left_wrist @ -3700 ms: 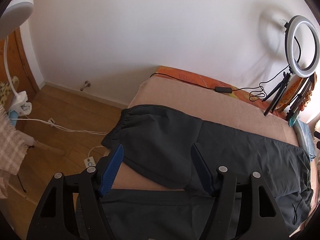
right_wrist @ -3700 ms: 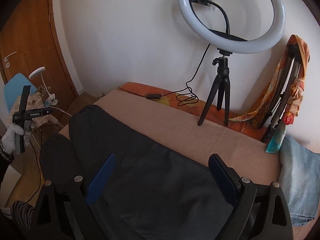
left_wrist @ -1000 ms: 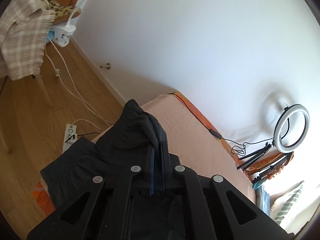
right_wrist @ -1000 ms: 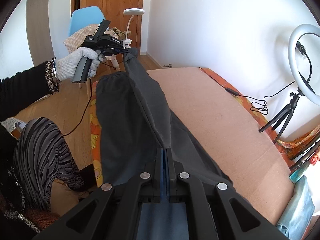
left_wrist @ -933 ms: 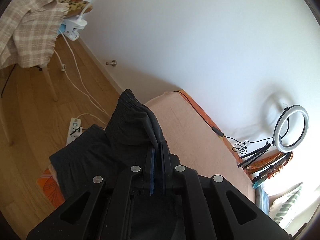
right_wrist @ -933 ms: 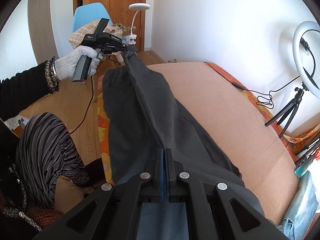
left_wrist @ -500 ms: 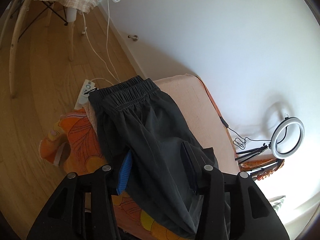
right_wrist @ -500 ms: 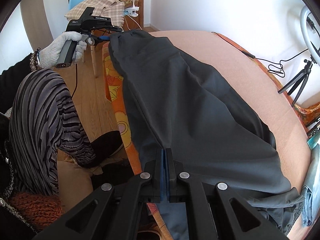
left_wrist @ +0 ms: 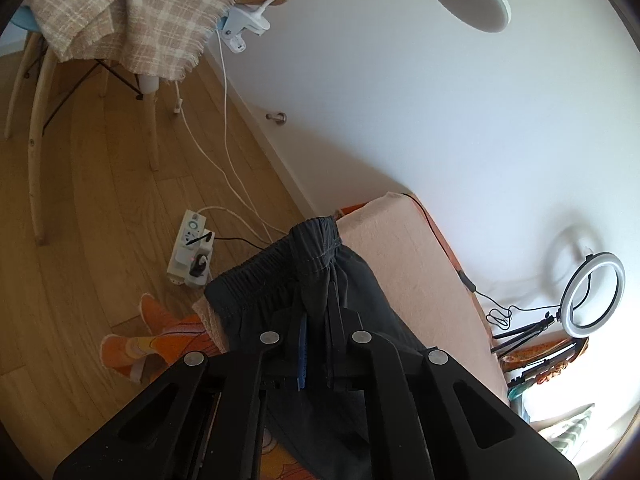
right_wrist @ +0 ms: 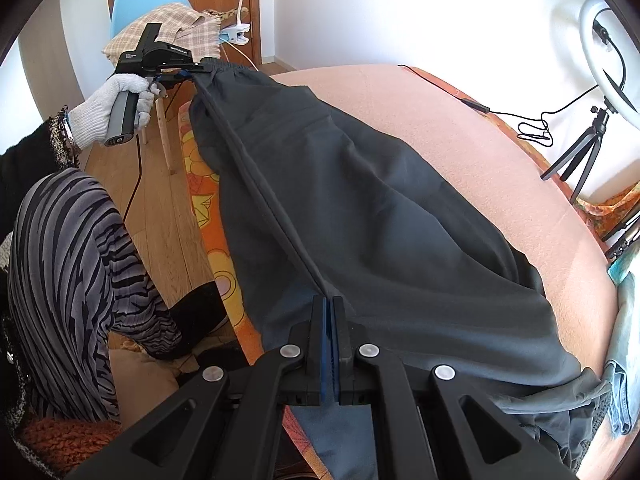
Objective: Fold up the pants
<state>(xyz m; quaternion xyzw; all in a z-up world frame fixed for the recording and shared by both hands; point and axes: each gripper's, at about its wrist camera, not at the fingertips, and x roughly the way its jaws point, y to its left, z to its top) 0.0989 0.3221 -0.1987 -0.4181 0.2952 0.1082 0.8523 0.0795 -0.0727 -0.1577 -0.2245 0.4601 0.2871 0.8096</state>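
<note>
Dark grey pants [right_wrist: 380, 208] lie lengthwise on the peach-covered bed [right_wrist: 460, 128], folded leg over leg. My left gripper [left_wrist: 316, 320] is shut on the elastic waistband [left_wrist: 280, 268] at the bed's end; it also shows in the right wrist view [right_wrist: 192, 70], held by a white-gloved hand. My right gripper [right_wrist: 330, 312] is shut on the pants' near edge seam, further down the leg. The seam runs taut between the two grippers, lifted a little above the bed's near edge.
A ring light on a tripod [right_wrist: 600, 40] and its cable stand at the bed's far side. Blue jeans [right_wrist: 624, 340] lie at the right end. A chair with a checked blanket [left_wrist: 120, 12], a clip lamp and a power strip [left_wrist: 192, 256] are beyond the bed's end.
Half a second ago my left gripper was open over the waistband; now it is shut on it and lifts it. My right gripper stays shut on the seam.
</note>
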